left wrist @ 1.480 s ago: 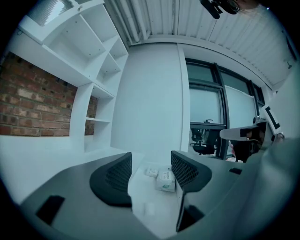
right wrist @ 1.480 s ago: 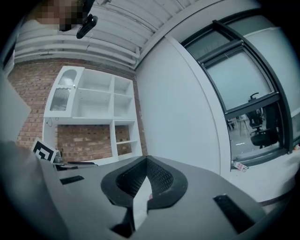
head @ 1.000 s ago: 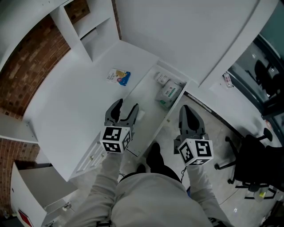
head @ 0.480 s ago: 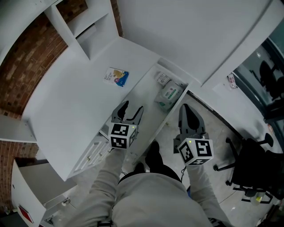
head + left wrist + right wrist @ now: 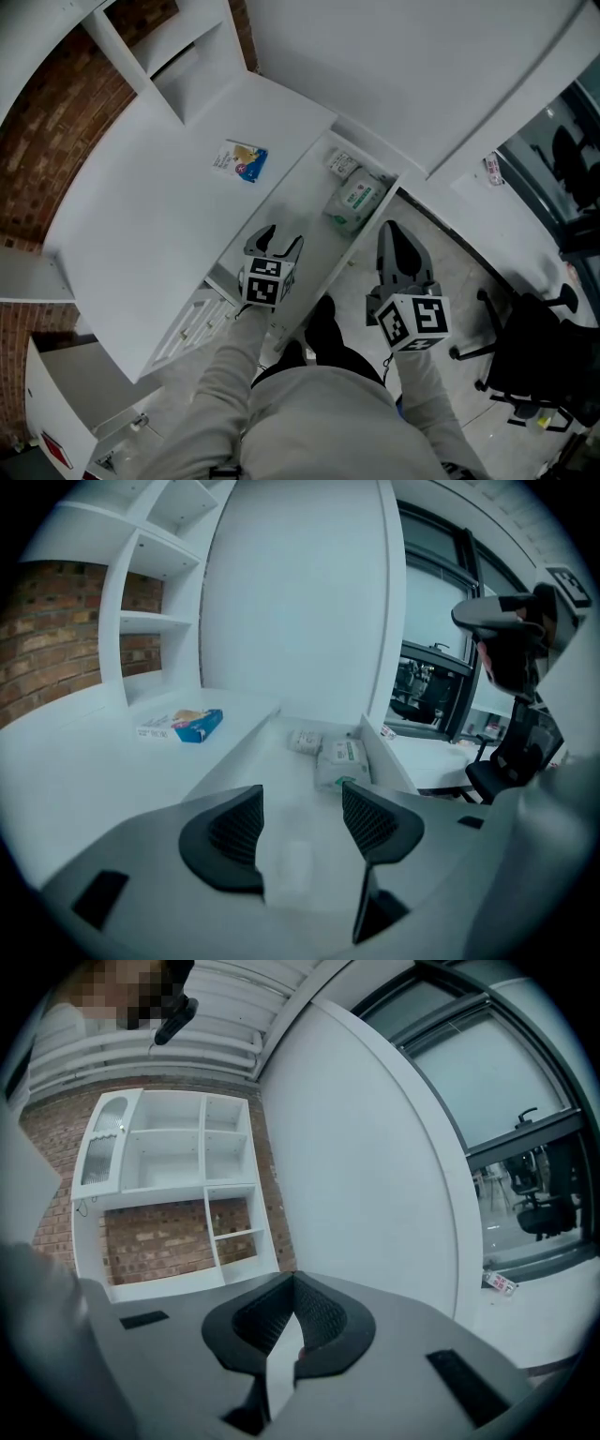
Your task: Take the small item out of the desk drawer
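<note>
drawer (image 5: 317, 220) open; my left gripper (image 5: 302, 808), spread, hangs over a blurry pale item (image 5: 295, 864), likely light and flat; i'd pinch its edges. right gripper (image 5: 292, 1302) pressed together, empty.

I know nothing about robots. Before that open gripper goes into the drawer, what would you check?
1. Drawer pulled open: ok.
2. Left hand-held gripper jaws apart, nothing between them: ok.
3. Left hand-held gripper above the drawer: ok, over its near end.
4. Items in sight: ok. A small white pack and a green-and-white pack lie at the far end.
5. Right hand-held gripper out of the way: ok, shut and empty, off the drawer's right side.
6. Pale patch on the drawer floor below the left jaws is a real item: cannot tell, too blurred.
</note>
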Tool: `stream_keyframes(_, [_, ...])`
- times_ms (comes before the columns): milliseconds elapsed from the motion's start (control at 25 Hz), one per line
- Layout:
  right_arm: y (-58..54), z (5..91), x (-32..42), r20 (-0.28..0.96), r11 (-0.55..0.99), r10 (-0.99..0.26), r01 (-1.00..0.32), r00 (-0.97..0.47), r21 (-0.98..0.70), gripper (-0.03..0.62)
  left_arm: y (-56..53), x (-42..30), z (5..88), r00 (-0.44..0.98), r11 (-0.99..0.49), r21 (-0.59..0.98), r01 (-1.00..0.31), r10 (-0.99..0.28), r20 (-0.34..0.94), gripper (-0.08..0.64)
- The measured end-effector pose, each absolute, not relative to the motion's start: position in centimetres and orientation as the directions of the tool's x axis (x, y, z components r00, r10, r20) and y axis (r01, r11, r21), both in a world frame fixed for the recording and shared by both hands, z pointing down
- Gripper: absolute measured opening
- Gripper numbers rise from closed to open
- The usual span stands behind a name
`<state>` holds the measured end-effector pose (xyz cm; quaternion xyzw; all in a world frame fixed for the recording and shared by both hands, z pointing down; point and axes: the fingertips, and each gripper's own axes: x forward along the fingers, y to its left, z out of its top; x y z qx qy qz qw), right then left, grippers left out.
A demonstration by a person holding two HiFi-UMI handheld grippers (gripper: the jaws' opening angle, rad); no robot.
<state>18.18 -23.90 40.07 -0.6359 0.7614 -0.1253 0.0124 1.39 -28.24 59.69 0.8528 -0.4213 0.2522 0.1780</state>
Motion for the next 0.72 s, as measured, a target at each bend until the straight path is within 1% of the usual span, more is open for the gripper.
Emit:
stream_keyframes(280, [-24.3,40.8,18.8,0.161,0.152,-0.969,-0.967,-0.187,-0.206,0.028,-28.0,1.2,65.7,0.471,-0.573,0.111,-0.812,-0.531,0.705,0.262])
stream_keyframes(720, [-24.8,41.6,19.6,0.187,0.134,-0.967,-0.969,-0.174,-0.209,0.028,-27.3,1.4,71.5,0.431,-0.563,0.14,-0.815,-0.425,0.796,0.263])
